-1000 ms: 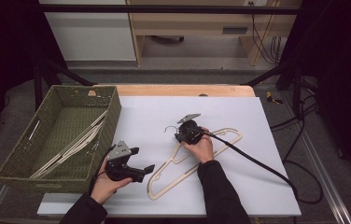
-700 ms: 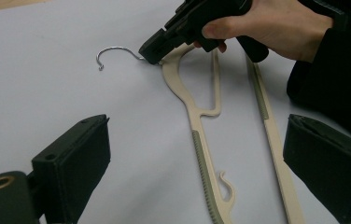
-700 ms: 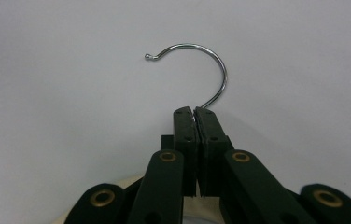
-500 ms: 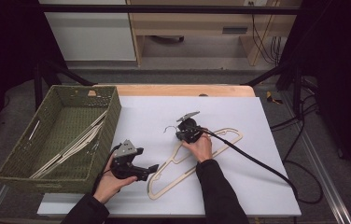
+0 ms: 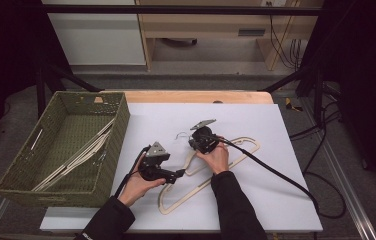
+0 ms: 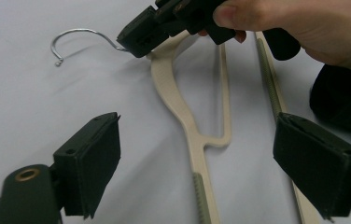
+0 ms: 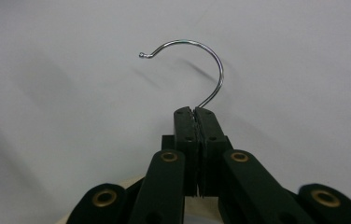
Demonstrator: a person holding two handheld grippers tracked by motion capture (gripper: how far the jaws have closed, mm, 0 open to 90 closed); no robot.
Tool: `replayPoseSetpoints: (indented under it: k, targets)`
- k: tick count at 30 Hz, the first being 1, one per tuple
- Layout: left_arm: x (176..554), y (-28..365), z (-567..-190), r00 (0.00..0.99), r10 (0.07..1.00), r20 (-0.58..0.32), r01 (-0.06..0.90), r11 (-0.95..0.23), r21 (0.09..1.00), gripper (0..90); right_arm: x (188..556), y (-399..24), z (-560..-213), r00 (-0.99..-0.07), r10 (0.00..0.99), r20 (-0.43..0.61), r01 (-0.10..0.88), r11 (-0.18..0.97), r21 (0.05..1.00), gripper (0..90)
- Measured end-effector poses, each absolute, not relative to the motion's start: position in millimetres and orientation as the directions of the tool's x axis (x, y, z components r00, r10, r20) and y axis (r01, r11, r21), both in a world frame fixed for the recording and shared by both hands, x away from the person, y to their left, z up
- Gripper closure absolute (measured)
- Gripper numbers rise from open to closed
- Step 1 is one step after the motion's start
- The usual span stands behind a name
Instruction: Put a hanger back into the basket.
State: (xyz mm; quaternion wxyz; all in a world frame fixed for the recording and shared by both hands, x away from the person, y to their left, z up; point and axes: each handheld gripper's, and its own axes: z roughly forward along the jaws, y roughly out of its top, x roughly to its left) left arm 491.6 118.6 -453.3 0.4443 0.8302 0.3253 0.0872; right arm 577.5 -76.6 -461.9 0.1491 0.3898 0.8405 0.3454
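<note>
Cream hanger (image 5: 211,175), silver hook (image 7: 197,70), green woven basket (image 5: 21,185).

A pale wooden clothes hanger (image 5: 211,179) lies flat on the white counter (image 5: 286,150), its thin silver wire hook (image 7: 197,70) (curled open to one side) pointing toward the far edge and its ribbed greenish trouser bar (image 6: 269,79) along the right.

— Where are your tongs?
— My right tongs (image 5: 196,140) sit at the hanger (image 5: 211,175) neck by its hook; my left tongs (image 5: 180,173) point at its arm.
— And the basket (image 5: 107,172)?
— Left on the worktop (image 5: 276,150).
</note>
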Motion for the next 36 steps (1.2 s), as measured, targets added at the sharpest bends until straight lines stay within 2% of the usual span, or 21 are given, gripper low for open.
replayPoseSetpoints:
  k: [8, 12, 18, 20, 25, 36]
  targets:
    - [505.8, 99.1, -464.8, 0.771, 0.610, -0.183, 0.503, -0.407, 0.763, 23.7, 572.1, -79.7, -456.7, -0.660, 0.751, 0.016, 0.527, 0.448, 0.722, 89.4]
    - [513.2, 94.1, -468.3, 0.770, 0.609, -0.190, 0.511, -0.411, 0.755, 30.8, 568.0, -81.6, -451.9, -0.666, 0.746, 0.015, 0.509, 0.439, 0.741, 89.4]
    - [522.1, 90.4, -478.2, 0.768, 0.596, -0.234, 0.546, -0.417, 0.727, 45.6, 561.1, -85.3, -444.5, -0.674, 0.739, 0.008, 0.481, 0.431, 0.763, 89.4]
    - [524.0, 89.9, -479.1, 0.769, 0.582, -0.265, 0.560, -0.412, 0.719, 52.4, 559.2, -86.4, -442.5, -0.677, 0.736, 0.005, 0.472, 0.429, 0.770, 89.3]
    - [522.5, 84.8, -476.3, 0.778, 0.564, -0.276, 0.556, -0.415, 0.721, 68.3, 554.2, -87.0, -439.1, -0.683, 0.730, -0.006, 0.455, 0.433, 0.778, 89.3]
    - [512.4, 82.1, -463.8, 0.763, 0.572, -0.299, 0.567, -0.372, 0.735, 75.2, 539.1, -98.6, -422.6, -0.685, 0.728, -0.015, 0.416, 0.409, 0.812, 87.9]
